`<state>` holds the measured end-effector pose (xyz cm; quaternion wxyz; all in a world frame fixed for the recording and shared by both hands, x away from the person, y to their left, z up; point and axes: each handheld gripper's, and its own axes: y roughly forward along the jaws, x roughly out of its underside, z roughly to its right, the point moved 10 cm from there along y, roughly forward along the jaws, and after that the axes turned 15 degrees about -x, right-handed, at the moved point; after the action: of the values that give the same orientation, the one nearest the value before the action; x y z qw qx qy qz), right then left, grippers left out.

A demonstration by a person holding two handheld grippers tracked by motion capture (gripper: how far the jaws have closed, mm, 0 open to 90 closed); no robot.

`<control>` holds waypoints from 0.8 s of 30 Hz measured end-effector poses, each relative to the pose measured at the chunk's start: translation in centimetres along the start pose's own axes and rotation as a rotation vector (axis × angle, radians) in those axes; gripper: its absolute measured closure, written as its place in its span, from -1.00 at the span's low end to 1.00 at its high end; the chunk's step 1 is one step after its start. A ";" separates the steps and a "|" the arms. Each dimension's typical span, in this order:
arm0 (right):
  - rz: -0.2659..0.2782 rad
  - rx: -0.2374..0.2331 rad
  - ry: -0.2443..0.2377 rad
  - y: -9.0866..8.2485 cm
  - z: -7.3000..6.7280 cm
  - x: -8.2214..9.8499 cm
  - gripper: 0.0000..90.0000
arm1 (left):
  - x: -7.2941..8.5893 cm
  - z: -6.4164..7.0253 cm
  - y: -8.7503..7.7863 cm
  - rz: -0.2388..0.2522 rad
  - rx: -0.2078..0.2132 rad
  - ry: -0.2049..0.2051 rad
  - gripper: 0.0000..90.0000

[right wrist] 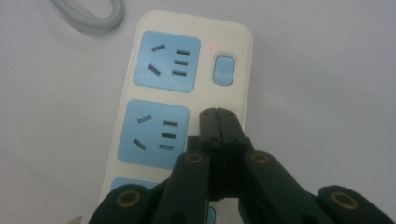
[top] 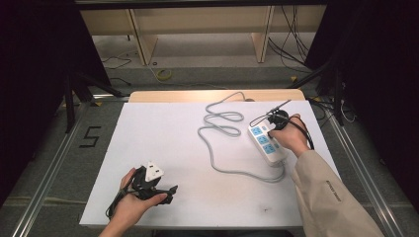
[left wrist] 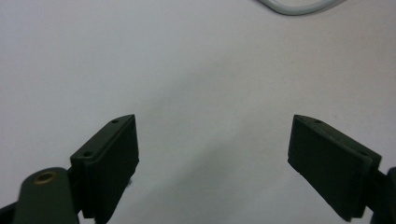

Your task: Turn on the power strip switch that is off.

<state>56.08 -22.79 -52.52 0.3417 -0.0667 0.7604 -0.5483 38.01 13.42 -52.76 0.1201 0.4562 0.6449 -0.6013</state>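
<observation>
Currently I hold the right tongs [right wrist: 217, 114] pressed together, tips down on the power strip [right wrist: 187, 100] beside its middle socket, judged to be working that socket's switch with a blunt closed point. Left tongs [left wrist: 212, 149] stand spread and empty, parked well to the near-left of the power strip on the counter [top: 163, 143]. Count: one strip, three blue sockets [top: 263, 139], one coiled grey cord [top: 220, 131] just left of it.

White table top [top: 163, 148], wooden shelving [top: 197, 19], floor cables [top: 291, 44]
</observation>
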 end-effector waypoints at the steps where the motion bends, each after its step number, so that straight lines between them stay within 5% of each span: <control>1: 0.001 0.000 0.000 0.0 0.0 0.0 1.00 | 0.0 0.0 0.0 0.000 0.000 0.000 -0.65; 24: 0.020 -0.026 0.010 -0.1 0.1 0.0 1.00 | 0.0 -0.1 0.0 -0.003 0.001 0.001 -0.65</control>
<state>56.12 -22.92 -52.50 0.3424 -0.0608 0.7699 -0.5351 38.04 13.50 -52.78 0.1188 0.4558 0.6454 -0.6014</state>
